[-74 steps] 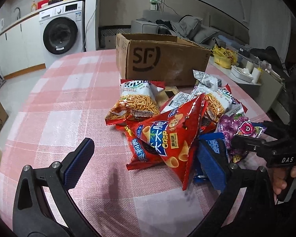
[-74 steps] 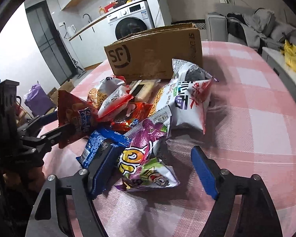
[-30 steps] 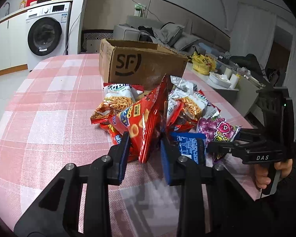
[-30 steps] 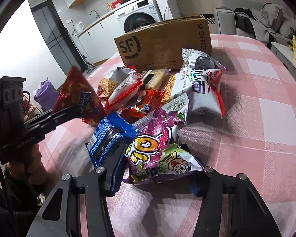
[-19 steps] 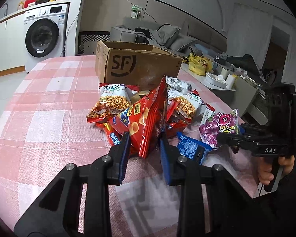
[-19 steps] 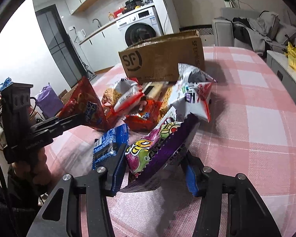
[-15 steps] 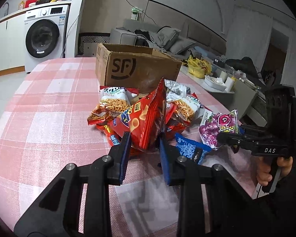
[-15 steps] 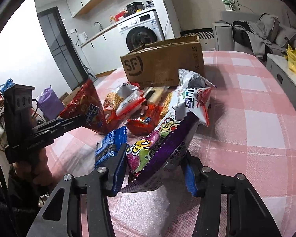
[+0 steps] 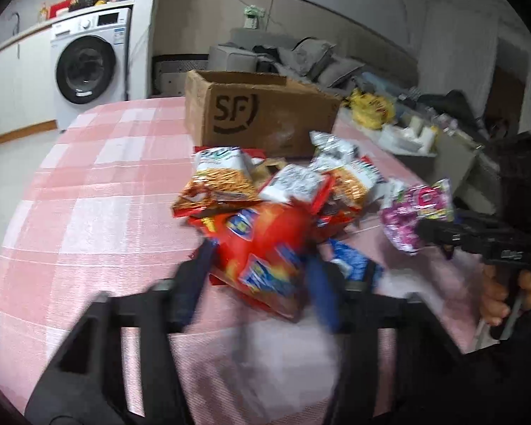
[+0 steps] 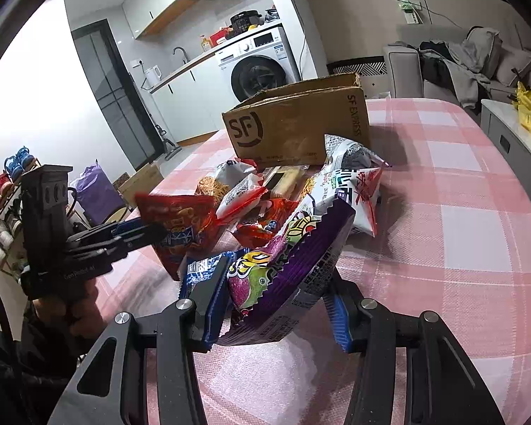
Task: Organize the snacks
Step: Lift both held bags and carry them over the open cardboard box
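My left gripper [image 9: 262,283] is shut on a red chip bag [image 9: 265,248], held above the pink checked table [image 9: 88,212]; the view is motion-blurred. The same bag shows in the right wrist view [image 10: 180,223] in the left gripper [image 10: 152,232]. My right gripper [image 10: 276,311] is shut on a purple candy bag [image 10: 293,265], also in the left wrist view [image 9: 414,212]. A pile of snack bags [image 9: 283,184] lies in front of an open brown SF cardboard box [image 9: 258,120], also in the right wrist view [image 10: 301,124].
A blue cookie packet [image 10: 201,272] lies on the table near my right gripper. A white-and-red bag [image 10: 354,184] leans at the pile's right. A washing machine [image 9: 88,67], a sofa [image 10: 460,67] and a side table [image 9: 424,141] stand beyond the table.
The left gripper has tilted and swung the red chip bag with fast motion. The right gripper has lifted the purple candy bag higher off the table.
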Demonstrator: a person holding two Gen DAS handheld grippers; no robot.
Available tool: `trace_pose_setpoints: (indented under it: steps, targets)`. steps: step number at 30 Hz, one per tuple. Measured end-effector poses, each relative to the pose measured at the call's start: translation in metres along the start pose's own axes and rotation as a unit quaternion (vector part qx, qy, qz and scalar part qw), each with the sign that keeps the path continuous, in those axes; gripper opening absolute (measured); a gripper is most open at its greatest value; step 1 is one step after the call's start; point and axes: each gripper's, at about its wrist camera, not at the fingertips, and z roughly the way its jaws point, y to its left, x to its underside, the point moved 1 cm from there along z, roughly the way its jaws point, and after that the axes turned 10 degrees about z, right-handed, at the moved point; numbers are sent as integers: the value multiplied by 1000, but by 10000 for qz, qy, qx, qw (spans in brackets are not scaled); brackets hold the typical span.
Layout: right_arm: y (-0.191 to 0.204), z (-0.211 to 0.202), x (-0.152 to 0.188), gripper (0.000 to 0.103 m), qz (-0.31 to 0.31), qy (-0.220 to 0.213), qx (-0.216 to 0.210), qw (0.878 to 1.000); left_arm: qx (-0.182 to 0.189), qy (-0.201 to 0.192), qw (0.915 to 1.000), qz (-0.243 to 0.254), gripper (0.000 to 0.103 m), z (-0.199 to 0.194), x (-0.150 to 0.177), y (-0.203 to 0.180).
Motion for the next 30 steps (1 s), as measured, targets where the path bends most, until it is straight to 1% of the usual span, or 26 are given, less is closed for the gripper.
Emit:
trace_pose_setpoints:
  steps: [1,2,6,7,8,9,10,11,12,13,15,18,24,30]
  targets:
    - [0,0,0,50,-10,14,-2,10000,-61,62,10000,-17,78,4,0,1]
    - [1,1,1,50,-18,20,4,10000,-67,122,9999,-37,79,8,-1,3]
    - [1,2,1,50,-1,48,-32,10000,-44,460,9989,-38,79,28,-4,6]
    - [1,3,1,50,10,62,-38,10000,-64,612,9981,-24,78,35,-4,6]
    - [1,3,2,50,7,71,-28,10000,-77,708,9975,-33,73,39,-3,6]
    - [2,4,1,50,-2,75,-18,10000,-71,813,9966,-74,64,43,-2,8]
    - [2,3,2,50,-11,75,-22,10000,-53,899,9958,-134,58,45,1,11]
    - [3,3,2,50,-21,71,-34,10000,-9,942,9954,-189,50,46,3,13]
    - [3,4,1,50,-19,69,-40,10000,93,917,9954,-242,46,44,5,15]
    - [3,4,1,50,-5,67,-49,10000,131,876,9958,-252,45,42,5,16]
    - [2,5,2,50,27,90,-66,9999,135,680,9974,-205,43,32,7,15]
    - [3,5,2,50,5,65,-56,10000,143,530,9983,-180,43,21,4,14]
    - [10,0,-7,50,0,-83,-114,9999,142,106,9997,-144,43,-2,-17,13]
    - [23,-1,-28,50,-49,-287,-103,9995,153,-234,9996,-44,43,-12,-48,9]
